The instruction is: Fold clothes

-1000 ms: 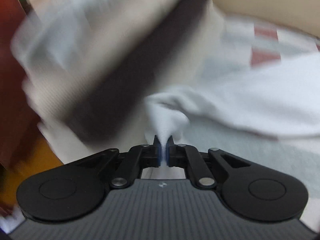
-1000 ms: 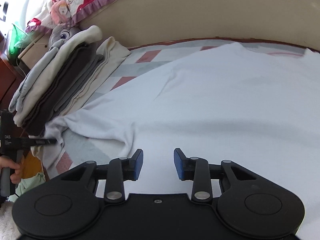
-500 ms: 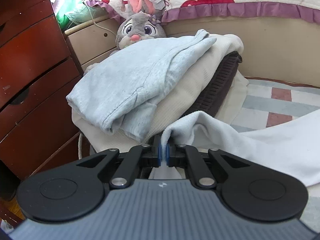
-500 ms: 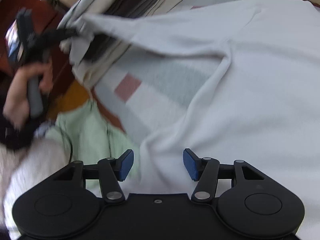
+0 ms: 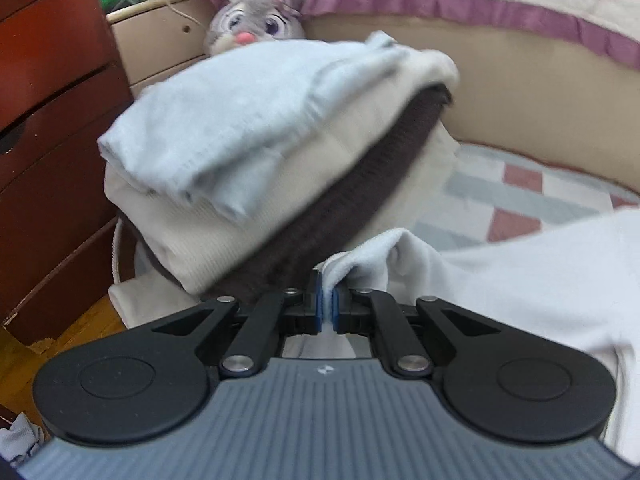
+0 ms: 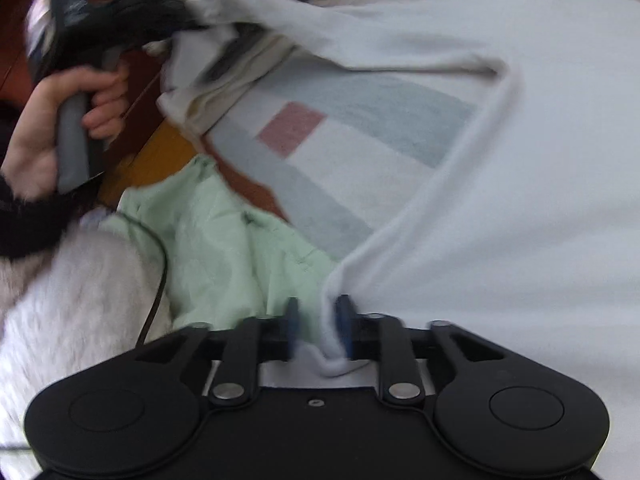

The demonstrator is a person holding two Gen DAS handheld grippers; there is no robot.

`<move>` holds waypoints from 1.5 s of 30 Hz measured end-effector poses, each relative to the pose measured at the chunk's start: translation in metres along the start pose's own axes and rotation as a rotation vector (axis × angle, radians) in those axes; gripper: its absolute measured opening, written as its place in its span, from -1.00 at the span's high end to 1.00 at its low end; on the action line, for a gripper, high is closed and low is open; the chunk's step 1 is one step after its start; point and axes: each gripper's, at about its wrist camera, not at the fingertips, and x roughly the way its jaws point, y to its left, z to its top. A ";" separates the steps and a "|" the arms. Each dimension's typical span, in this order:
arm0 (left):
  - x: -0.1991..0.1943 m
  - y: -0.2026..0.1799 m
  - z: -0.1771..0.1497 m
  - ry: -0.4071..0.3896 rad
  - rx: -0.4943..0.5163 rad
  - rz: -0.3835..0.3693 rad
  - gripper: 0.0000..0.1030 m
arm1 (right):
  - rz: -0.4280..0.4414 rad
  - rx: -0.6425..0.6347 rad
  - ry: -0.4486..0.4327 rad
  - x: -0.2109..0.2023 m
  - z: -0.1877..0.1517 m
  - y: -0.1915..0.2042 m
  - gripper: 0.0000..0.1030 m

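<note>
A white garment [image 6: 520,160] lies spread over the checked bedsheet [image 6: 340,140]. My left gripper [image 5: 327,304] is shut on one corner of the white garment [image 5: 520,280], held up just in front of a pile of folded clothes [image 5: 260,140]. The right wrist view shows that left gripper [image 6: 176,24], blurred, in a person's hand [image 6: 48,128] at the upper left. My right gripper [image 6: 318,320] is at the garment's near edge; its jaws are closing. The hem lies between them against the right pad, with a gap at the left pad.
A plush rabbit [image 5: 256,20] sits behind the pile, and a dark red dresser [image 5: 52,120] stands to its left. A pale green cloth [image 6: 224,248] hangs at the bed's side over a wooden floor [image 6: 160,152]. A thin black cable [image 6: 158,280] crosses fluffy white fabric [image 6: 72,300].
The right gripper swung left to the garment's near edge and its jaws narrowed around the hem. The left gripper kept its hold and lifted the corner a little.
</note>
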 end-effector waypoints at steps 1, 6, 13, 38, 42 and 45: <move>-0.004 -0.004 0.000 -0.024 0.024 0.013 0.91 | 0.017 -0.002 -0.004 -0.005 0.000 -0.001 0.24; -0.040 -0.027 0.013 -0.169 0.121 0.030 0.91 | 0.081 0.027 -0.137 -0.052 0.005 -0.026 0.22; -0.131 -0.119 0.061 -0.407 0.296 -0.376 0.91 | -0.094 0.311 -0.214 -0.115 0.004 -0.127 -0.17; 0.024 -0.177 0.018 0.249 0.162 -0.679 0.26 | -0.508 0.137 -0.370 -0.208 -0.022 -0.142 0.08; 0.037 -0.181 0.007 0.292 0.181 -0.728 0.56 | -0.542 -0.180 -0.224 -0.170 0.012 -0.108 0.26; 0.039 -0.191 -0.005 0.265 0.256 -0.737 0.56 | -0.635 -0.338 -0.101 -0.134 0.029 -0.099 0.04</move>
